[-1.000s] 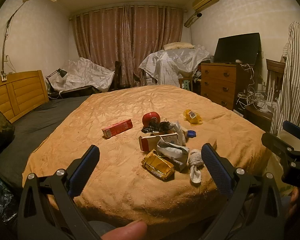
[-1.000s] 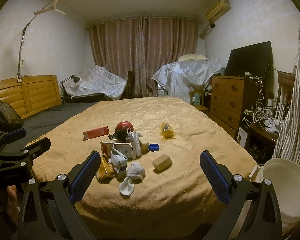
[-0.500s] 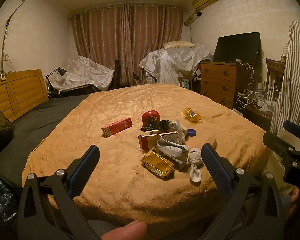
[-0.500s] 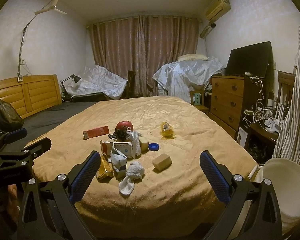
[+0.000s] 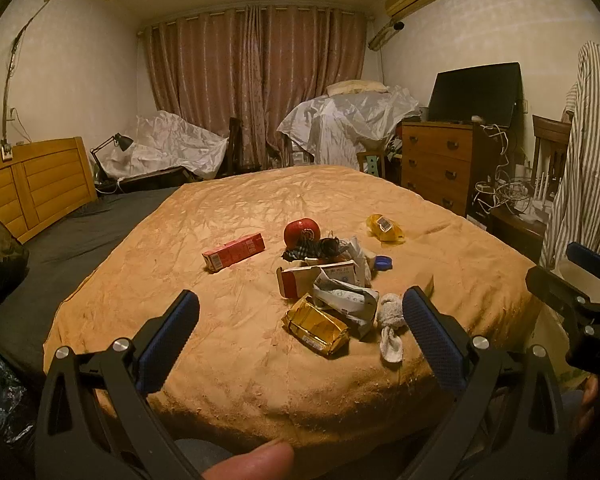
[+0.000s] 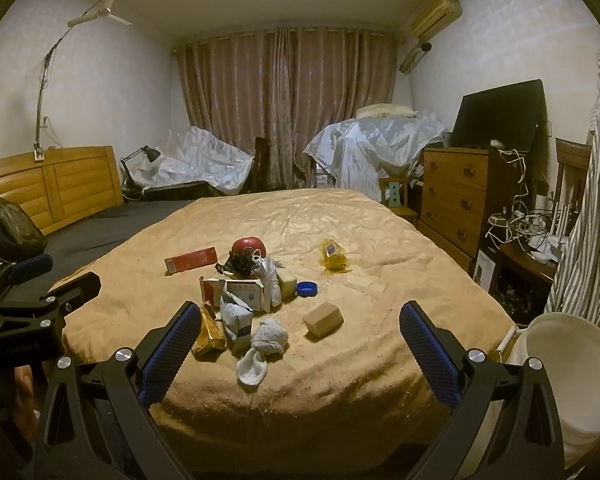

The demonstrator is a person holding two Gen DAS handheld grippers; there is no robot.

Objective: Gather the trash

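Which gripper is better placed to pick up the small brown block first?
Probably the right gripper: the brown block lies between its open fingers, near the white bin. The left gripper faces the gold wrapper.

Crumpled cartons, gold wrapper (image 5: 315, 326) and grey sock (image 6: 262, 346) lie heaped on the bed.

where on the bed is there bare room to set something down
The blanket is bare beyond the apple, toward the curtains, and left of the red box. It is crowded from the apple down to the gold packet and sock.
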